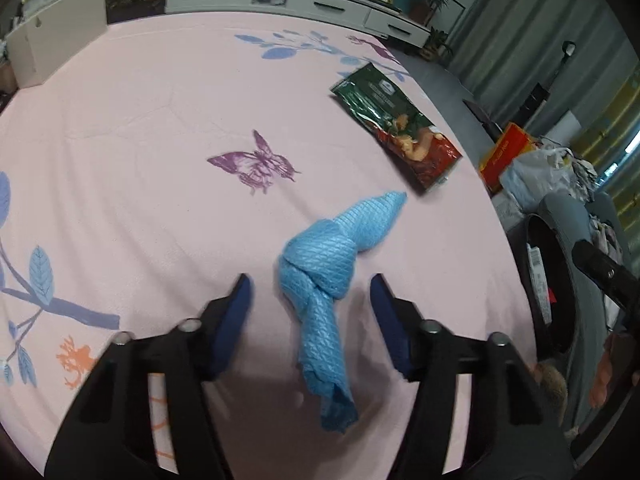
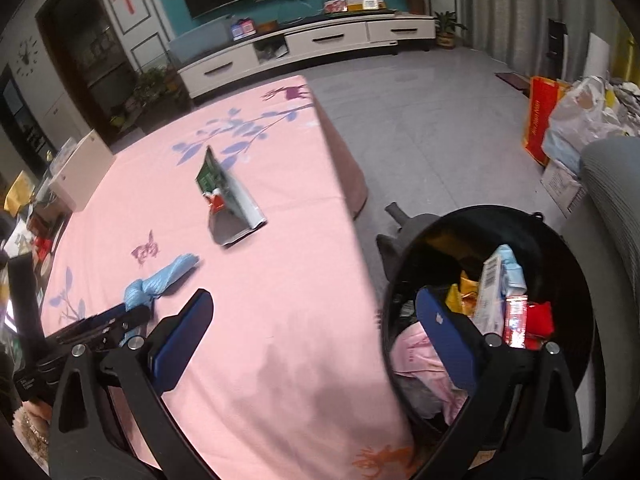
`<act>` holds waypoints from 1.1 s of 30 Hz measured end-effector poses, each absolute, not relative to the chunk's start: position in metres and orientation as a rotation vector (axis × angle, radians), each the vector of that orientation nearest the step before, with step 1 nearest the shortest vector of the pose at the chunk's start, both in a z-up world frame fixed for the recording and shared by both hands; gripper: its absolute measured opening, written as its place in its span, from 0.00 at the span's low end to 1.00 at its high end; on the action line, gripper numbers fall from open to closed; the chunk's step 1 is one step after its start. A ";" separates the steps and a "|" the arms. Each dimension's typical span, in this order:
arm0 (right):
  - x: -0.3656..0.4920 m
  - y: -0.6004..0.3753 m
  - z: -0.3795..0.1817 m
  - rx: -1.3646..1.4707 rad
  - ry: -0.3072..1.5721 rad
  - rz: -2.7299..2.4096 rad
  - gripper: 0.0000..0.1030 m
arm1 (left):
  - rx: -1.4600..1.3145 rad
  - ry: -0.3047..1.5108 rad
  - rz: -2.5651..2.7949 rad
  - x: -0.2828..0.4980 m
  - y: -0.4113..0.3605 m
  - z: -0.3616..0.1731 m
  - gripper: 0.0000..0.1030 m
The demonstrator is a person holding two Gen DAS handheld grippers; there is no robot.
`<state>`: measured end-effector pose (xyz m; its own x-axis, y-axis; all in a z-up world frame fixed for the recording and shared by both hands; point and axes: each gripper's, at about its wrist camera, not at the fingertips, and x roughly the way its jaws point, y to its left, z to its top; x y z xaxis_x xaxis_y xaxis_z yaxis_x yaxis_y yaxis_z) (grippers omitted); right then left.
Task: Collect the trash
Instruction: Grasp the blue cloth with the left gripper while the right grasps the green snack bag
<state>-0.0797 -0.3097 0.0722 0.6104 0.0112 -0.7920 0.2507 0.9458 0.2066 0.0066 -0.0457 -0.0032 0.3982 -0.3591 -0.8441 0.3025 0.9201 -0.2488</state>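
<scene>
Left gripper (image 1: 310,316) straddles knotted blue bag (image 1: 320,280) on pink cloth (image 1: 140,120) — jaws apart, pads not touching yet, prob. set for a pinch. Snack wrapper (image 1: 396,128) farther off. Right gripper (image 2: 316,332) wide, empty, one finger over black bin (image 2: 560,248) w/ trash.

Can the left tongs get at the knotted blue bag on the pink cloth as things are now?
Probably yes. The left tongs already straddle the knotted blue bag, with a gap on each side, and nothing lies over it. The snack wrapper sits well clear, farther along the pink cloth.
</scene>
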 end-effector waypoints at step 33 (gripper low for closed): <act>0.108 -0.239 0.024 0.076 1.059 -0.032 0.56 | -0.326 1.025 -0.255 0.024 0.044 0.014 0.29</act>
